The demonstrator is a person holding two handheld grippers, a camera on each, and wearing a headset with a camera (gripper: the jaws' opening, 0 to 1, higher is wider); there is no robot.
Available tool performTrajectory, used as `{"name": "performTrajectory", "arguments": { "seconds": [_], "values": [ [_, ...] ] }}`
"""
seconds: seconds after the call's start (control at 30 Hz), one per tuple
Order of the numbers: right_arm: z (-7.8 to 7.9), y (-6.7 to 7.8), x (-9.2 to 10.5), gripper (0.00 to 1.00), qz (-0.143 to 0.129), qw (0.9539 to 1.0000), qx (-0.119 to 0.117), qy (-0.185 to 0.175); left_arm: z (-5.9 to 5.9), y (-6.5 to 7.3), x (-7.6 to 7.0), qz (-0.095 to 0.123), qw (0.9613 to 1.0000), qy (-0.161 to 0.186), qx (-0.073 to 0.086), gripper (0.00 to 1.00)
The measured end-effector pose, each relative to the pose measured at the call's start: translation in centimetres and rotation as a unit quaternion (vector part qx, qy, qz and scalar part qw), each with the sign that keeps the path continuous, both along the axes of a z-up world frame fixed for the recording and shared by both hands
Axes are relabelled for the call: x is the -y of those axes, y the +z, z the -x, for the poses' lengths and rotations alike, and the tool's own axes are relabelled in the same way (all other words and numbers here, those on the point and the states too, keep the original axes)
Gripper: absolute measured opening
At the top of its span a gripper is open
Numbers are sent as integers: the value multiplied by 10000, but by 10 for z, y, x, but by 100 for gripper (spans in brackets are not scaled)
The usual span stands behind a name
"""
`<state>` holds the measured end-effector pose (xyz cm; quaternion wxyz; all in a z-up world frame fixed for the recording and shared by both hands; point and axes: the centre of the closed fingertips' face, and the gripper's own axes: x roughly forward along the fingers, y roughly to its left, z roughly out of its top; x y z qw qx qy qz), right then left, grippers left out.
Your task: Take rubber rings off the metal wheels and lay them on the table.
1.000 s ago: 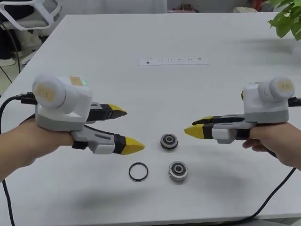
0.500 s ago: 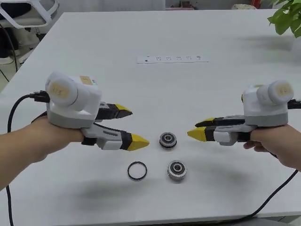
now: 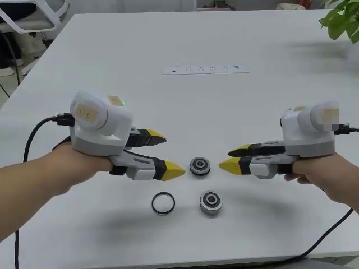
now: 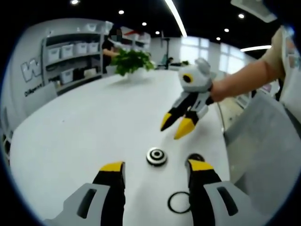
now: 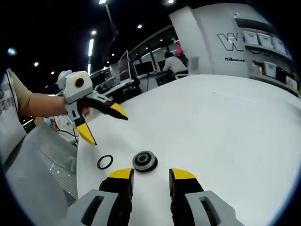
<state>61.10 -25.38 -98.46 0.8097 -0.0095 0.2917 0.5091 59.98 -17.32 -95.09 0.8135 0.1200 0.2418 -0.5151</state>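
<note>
My left claw (image 3: 162, 153) gapes wide and my right claw (image 3: 232, 158) is narrowly parted, flanking a wheel (image 3: 200, 166). A ring (image 3: 163, 203) lies on the worktop (image 3: 224, 112).

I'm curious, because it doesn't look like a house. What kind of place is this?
Probably an office or a lab. There is a big white table, shelves holding bins, and monitors in the background.

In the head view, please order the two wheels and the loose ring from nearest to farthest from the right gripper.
1. Upper wheel, just left of the right gripper.
2. Lower wheel, nearer the person.
3. Loose ring, farthest left.
</note>
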Motion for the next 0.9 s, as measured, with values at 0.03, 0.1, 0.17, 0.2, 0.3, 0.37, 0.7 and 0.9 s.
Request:
{"name": "performTrajectory", "arguments": {
  "seconds": [0.03,0.1,0.17,0.2,0.3,0.37,0.7,0.9],
  "values": [
    [0,-1,-1,28,11,10000,4,13,0,-1,1,2,10000,2,-13,53],
    [1,-3,-3,28,18,10000,9,35,0,-4,3,3,10000,11,-38,52],
    [1,-4,-5,28,29,10000,16,51,0,-7,4,-3,10000,11,-64,52],
    [2,-5,-6,28,36,10000,16,71,0,-9,5,-10,10000,6,-74,51],
    [4,-8,-10,28,76,9999,22,136,-1,-11,7,-14,10000,5,-96,50],
    [5,-10,-12,28,86,9998,27,160,-2,-13,9,-9,9999,7,-110,49],
    [5,-15,-18,28,111,9996,32,249,-6,-23,21,-34,9998,-2,-194,44],
    [4,-16,-22,29,94,9996,29,280,-10,-29,25,-81,9997,-47,-218,41]
  ]
}}
